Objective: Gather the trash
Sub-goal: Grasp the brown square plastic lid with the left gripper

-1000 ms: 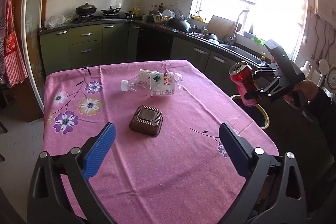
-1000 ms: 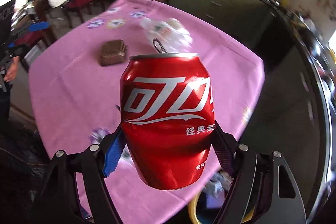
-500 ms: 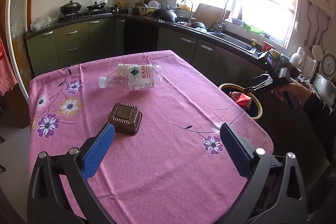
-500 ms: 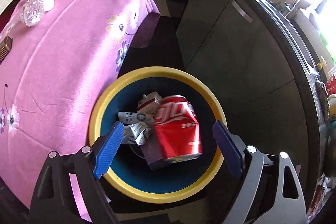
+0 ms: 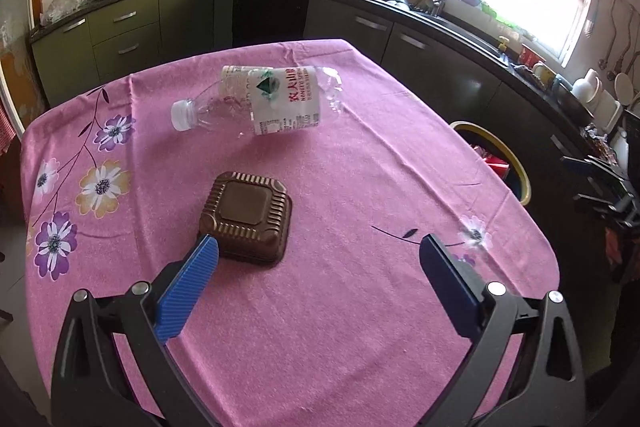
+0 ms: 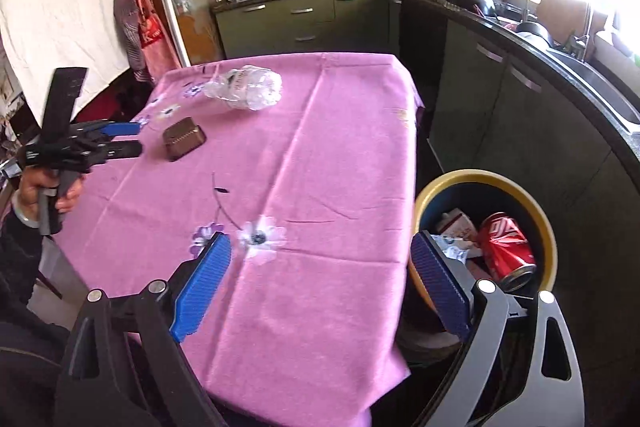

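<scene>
In the left wrist view, the left gripper (image 5: 318, 257) hovers over the pink flowered worktop (image 5: 360, 307) with its blue-padded fingers (image 5: 188, 287) spread wide and empty; the brown ribbed square plastic tray (image 5: 246, 219) lies upside down just beyond the left finger, and the clear crushed plastic bottle (image 5: 260, 101) lies on its side farther off. The yellow-rimmed bin (image 5: 516, 167) shows partly past the worktop's right edge. In the right wrist view, the right gripper (image 6: 320, 267) is wide open and empty over the near edge; the red dented soda can (image 6: 506, 247) lies inside the bin (image 6: 440, 183), partly hidden by the right finger.
</scene>
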{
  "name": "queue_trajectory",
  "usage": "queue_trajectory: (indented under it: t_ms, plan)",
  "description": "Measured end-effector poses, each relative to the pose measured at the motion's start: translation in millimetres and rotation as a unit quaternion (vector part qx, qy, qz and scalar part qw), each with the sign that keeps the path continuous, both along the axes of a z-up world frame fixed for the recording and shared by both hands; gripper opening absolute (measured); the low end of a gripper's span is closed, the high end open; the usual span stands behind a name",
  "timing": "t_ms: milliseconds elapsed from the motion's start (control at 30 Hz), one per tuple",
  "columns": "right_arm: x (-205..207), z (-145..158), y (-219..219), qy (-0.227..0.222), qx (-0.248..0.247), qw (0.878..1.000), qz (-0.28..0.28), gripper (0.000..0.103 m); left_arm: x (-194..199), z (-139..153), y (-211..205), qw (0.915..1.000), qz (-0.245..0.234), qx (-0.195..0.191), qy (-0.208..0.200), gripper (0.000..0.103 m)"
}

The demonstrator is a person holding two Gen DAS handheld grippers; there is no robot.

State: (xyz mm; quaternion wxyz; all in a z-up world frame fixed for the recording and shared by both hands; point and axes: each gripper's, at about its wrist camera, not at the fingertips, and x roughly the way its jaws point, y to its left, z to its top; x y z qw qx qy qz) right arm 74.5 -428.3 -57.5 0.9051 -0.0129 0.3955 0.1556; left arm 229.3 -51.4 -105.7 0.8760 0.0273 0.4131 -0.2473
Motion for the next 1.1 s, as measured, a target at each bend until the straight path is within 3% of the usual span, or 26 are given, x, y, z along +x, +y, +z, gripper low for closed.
queue_trajectory:
  t_ms: [333,767,1100]
  plan:
    - [9.3,-20.6,20.5,0.002,0.032,0.999,0.02,0.09,49.4,-32.2,8.8,0.9993,0.022,0.022,0.022,0.095]
    - [21.6,-34.1,20.3,0.018,0.044,0.999,0.026,0.09,57.0,-40.7,-1.9,0.9982,0.013,0.055,0.023,0.062]
    - [18.3,-31.7,20.7,0.016,0.052,0.998,0.027,0.09,50.9,-42.9,-8.0,0.9978,0.011,0.064,0.018,0.058]
